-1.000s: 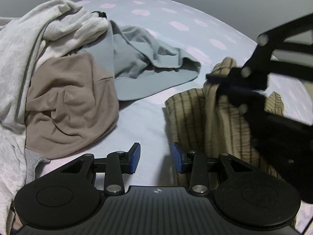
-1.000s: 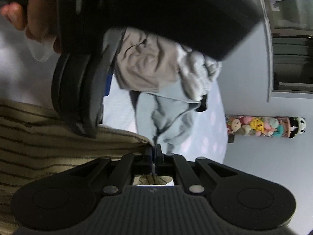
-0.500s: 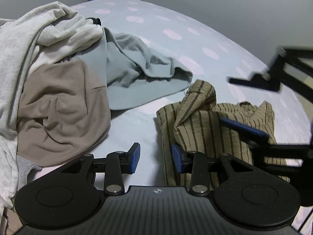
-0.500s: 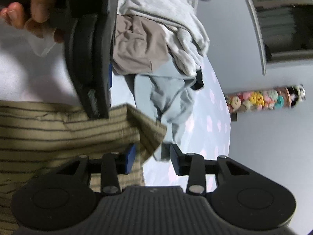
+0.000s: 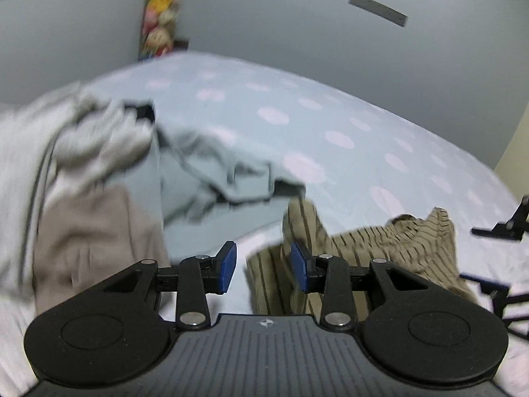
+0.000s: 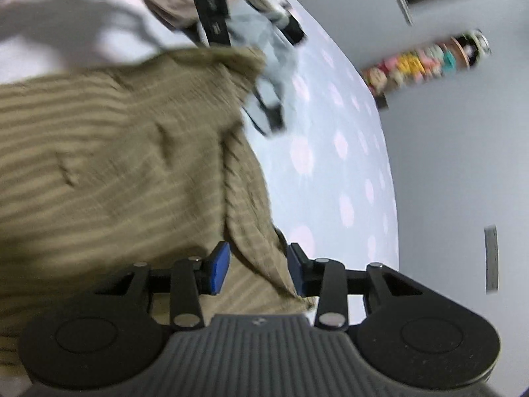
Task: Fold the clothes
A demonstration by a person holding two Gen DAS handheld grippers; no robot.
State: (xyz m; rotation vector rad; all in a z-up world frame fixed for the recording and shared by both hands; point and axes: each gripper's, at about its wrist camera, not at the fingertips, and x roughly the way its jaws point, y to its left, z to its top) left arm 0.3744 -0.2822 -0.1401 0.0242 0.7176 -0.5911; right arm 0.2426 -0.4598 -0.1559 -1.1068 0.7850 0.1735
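An olive garment with dark stripes (image 5: pixel 390 248) lies crumpled on the bed, just ahead and to the right of my left gripper (image 5: pixel 263 266), which is open with nothing between its blue pads. In the right wrist view the same striped garment (image 6: pixel 115 165) fills the left half. My right gripper (image 6: pixel 258 273) hovers open over its edge, a fold of the cloth lying between the spread fingers without being pinched. Part of the right gripper (image 5: pixel 506 228) shows at the right edge of the left wrist view.
A heap of clothes sits at the left: a tan piece (image 5: pixel 89 241), a pale grey-white piece (image 5: pixel 49 152) and a grey-blue piece (image 5: pixel 205 172). The bed sheet (image 5: pixel 347 139) is light blue with pink dots. A grey wall and a column of plush toys (image 5: pixel 158 16) stand behind.
My right gripper has opened and let go of the striped garment, which dropped onto the bed, then moved off to the right. My left gripper tilted upward, staying open.
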